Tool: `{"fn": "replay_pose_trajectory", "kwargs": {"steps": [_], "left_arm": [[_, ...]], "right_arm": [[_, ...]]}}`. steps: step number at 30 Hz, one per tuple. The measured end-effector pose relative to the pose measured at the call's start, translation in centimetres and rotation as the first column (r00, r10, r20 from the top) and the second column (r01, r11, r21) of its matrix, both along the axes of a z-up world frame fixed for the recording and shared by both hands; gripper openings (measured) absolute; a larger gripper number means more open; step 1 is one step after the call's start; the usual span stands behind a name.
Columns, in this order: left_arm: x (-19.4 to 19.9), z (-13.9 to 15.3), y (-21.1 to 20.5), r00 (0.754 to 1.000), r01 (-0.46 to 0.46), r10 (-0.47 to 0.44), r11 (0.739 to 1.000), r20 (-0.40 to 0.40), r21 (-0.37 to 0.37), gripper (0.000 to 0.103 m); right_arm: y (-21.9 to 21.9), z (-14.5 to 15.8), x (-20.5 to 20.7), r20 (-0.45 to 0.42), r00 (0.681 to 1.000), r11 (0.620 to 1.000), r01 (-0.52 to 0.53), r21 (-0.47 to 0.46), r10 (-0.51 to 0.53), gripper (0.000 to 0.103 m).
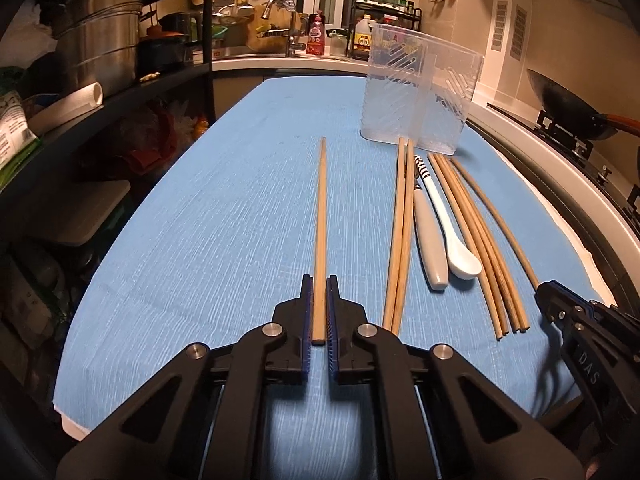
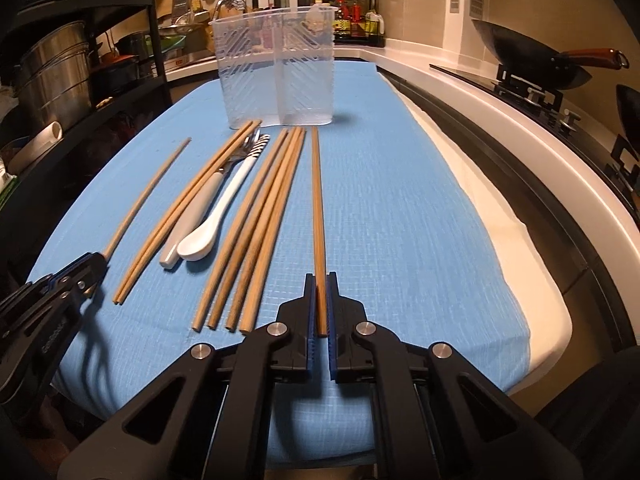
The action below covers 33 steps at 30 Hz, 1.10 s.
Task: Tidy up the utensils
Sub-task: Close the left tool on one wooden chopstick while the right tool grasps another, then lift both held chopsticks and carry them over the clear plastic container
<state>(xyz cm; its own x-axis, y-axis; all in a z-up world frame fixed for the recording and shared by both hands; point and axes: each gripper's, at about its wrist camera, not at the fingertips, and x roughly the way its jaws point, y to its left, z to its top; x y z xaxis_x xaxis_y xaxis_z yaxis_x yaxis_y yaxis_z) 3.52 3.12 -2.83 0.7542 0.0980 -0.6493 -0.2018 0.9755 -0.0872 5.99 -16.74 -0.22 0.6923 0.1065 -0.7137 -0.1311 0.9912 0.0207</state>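
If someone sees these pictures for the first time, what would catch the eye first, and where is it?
Probably the two grippers: the left gripper and the right gripper are each shut on one chopstick, at opposite sides of the row on the blue cloth. Between them lie more chopsticks and a white spoon. Behind stands a clear utensil holder, empty.

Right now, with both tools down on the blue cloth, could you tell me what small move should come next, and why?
Probably lift both chopsticks clear of the cloth. The left gripper is shut on the lone chopstick, the right gripper on another chopstick, and the clear holder stands empty.
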Motion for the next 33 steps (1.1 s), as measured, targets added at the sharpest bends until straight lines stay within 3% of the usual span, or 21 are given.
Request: {"fn": "replay_pose_trajectory", "kwargs": {"steps": [11, 18, 21, 33], "left_arm": [[-0.6, -0.2, -0.4, 1.000, 0.004, -0.005, 0.999, 0.014, 0.032, 0.007], [-0.9, -0.4, -0.3, 0.999, 0.019, -0.020, 0.999, 0.032, 0.035, 0.007], [-1.3, -0.1, 0.0, 0.999, 0.013, -0.014, 0.999, 0.040, 0.035, 0.007], [-4.2, 5.1, -0.3, 0.979, 0.025, -0.040, 0.997, 0.200, 0.079, 0.007]], "right_arm": [[-0.4, -0.1, -0.2, 0.007, 1.000, 1.000, 0.023, 0.008, -0.023, 0.010], [-0.3, -0.1, -0.1, 0.022, 1.000, 1.000, 0.007, 0.005, -0.007, 0.005], [-0.5, 0.6, -0.7, 0.057, 0.998, 1.000, 0.013, 0.009, -0.014, 0.005], [-1.1, 5.5, -4.3, 0.246, 0.969, 1.000, -0.014, -0.015, 0.017, 0.005]]}}
